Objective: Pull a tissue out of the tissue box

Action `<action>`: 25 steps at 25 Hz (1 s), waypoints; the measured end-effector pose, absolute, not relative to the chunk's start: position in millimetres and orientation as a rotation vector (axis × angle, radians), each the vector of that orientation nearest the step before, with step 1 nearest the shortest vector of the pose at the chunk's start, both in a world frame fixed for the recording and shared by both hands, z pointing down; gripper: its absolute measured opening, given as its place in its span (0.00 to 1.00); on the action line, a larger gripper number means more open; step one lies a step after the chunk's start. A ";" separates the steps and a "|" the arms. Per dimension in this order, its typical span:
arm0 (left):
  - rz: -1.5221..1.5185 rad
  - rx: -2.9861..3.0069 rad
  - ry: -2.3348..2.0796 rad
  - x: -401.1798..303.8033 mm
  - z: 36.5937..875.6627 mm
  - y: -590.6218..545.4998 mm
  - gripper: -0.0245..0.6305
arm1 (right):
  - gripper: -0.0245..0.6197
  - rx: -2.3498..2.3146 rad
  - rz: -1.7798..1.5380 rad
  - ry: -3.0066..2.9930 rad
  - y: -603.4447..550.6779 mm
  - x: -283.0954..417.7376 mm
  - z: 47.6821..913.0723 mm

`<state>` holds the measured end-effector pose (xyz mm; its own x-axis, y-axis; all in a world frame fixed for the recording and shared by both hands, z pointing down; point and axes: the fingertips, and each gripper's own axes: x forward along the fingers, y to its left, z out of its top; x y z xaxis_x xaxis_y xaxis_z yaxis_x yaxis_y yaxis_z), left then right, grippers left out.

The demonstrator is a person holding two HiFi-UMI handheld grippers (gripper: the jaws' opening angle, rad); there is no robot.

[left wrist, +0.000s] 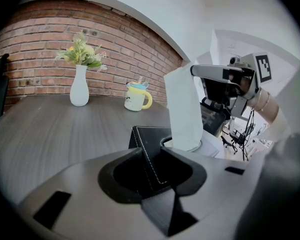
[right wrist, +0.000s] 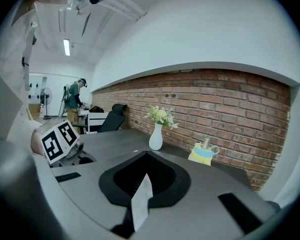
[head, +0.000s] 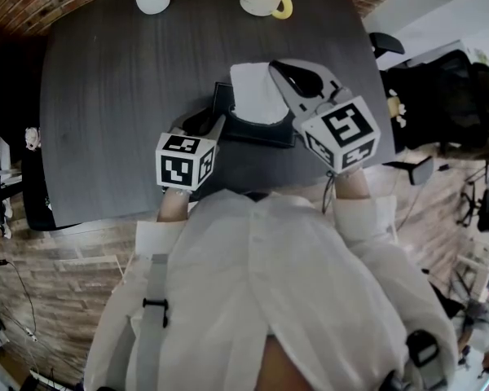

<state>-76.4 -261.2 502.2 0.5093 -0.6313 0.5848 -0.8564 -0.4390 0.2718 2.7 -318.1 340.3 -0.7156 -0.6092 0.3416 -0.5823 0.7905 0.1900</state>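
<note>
Two grippers are engaged at one black tissue box, which is set near the front middle of a dark, wood-grained table with rounded corners.

Box: rectangular and skinned in a smooth, leather-like material. Its edges are picked out in pale stitching, and a rounded opening is cut in the top.

Left gripper: the jaws are closed on the box's near corner, and the stitched edge is pinched between the two matte grey fingers. Its marker cube, white with black squares, is seen at the near left of the box in the head view.

Tissue: white, thin and soft. It is drawn up out of the opening into a tall, slightly curved sheet, with its lower end lodged in the box.

Right gripper: the jaws are shut on the tissue's top edge. In the right gripper view a narrow folded strip of it is seen nipped between the jaws, slanting across the dark recess. The gripper is held above the box, toward its right side.

Far edge of the table: a smooth white vase, narrow-necked with a swollen base, is filled with pale flowers and green leaves. A cream cup with a blue lid and a yellow loop handle is stood beside it. Both are well apart from the box.

Behind the table a rough red brick wall is seen.
</note>
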 end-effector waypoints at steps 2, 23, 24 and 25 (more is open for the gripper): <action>0.546 2.212 -1.213 -76.3 502.4 -261.4 0.21 | 0.04 0.909 -0.106 -2.591 -319.7 4.2 336.4; 0.528 2.204 -1.209 -78.2 503.6 -262.7 0.21 | 0.04 1.120 -0.202 -2.541 -347.5 36.9 310.8; 0.529 2.203 -1.209 -78.4 503.7 -262.5 0.21 | 0.04 1.127 -0.199 -2.541 -347.4 37.9 310.7; 0.530 2.202 -1.209 -78.5 503.9 -262.4 0.21 | 0.04 1.129 -0.199 -2.542 -347.2 38.5 310.2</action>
